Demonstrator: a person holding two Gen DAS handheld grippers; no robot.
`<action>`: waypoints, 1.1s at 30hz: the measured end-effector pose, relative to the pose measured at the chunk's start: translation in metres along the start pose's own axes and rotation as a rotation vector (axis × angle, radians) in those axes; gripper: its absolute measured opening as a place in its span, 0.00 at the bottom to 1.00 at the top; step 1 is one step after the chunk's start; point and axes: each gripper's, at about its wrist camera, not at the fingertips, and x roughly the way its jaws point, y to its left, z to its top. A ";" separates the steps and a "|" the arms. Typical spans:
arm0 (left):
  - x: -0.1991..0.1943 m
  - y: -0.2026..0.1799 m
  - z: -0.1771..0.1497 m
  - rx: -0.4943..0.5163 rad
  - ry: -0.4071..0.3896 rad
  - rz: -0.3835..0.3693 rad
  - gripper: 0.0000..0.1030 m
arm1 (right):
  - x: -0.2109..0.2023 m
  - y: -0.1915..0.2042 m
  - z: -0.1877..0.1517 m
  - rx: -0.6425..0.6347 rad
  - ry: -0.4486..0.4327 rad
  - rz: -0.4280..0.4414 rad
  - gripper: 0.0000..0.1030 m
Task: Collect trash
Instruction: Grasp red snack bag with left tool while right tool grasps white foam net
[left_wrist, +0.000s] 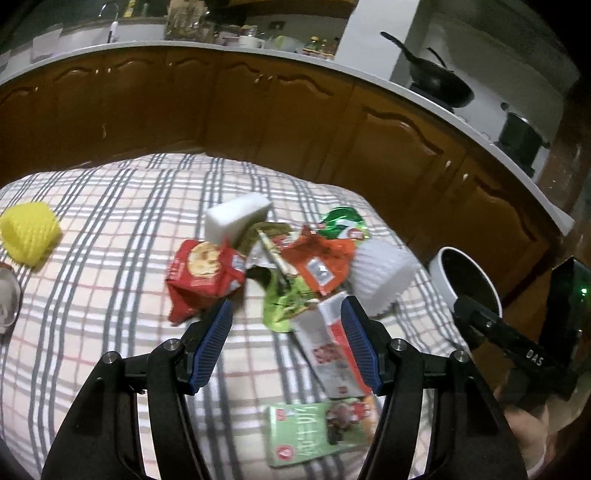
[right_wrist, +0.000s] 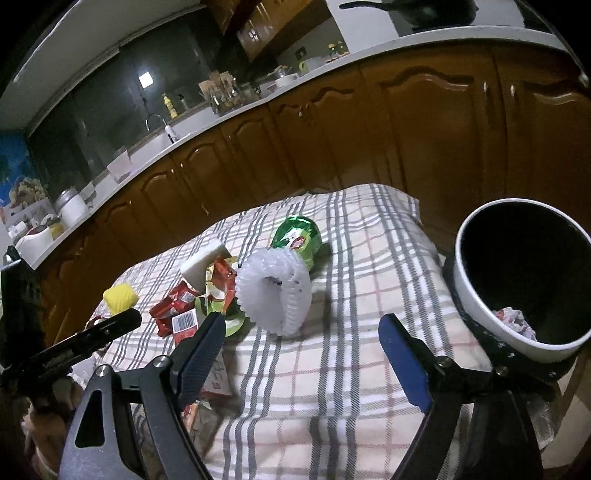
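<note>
Hovering with jaws parted and empty, the left gripper sits low-centre just below the wrapper pile, nearer it than the wide-open, empty right gripper, whose view shows the bin at right.

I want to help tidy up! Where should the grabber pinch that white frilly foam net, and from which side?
Pinch the foam net across its top rim, coming down from above. It stands on its edge like a ring, so the thin, squashy wall fits easily between the jaws. The side towards the bin is bare cloth; the wrappers crowd the other side. The open right gripper is probably nearest.
</note>
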 end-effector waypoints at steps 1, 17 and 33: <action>0.002 0.002 0.001 0.002 0.006 0.008 0.60 | 0.003 0.001 0.000 -0.003 0.005 0.000 0.84; 0.060 0.024 0.024 0.095 0.085 0.134 0.60 | 0.048 0.002 0.012 -0.029 0.081 0.004 0.73; 0.059 0.029 0.023 0.117 0.060 0.120 0.25 | 0.068 0.012 0.009 -0.059 0.128 0.017 0.13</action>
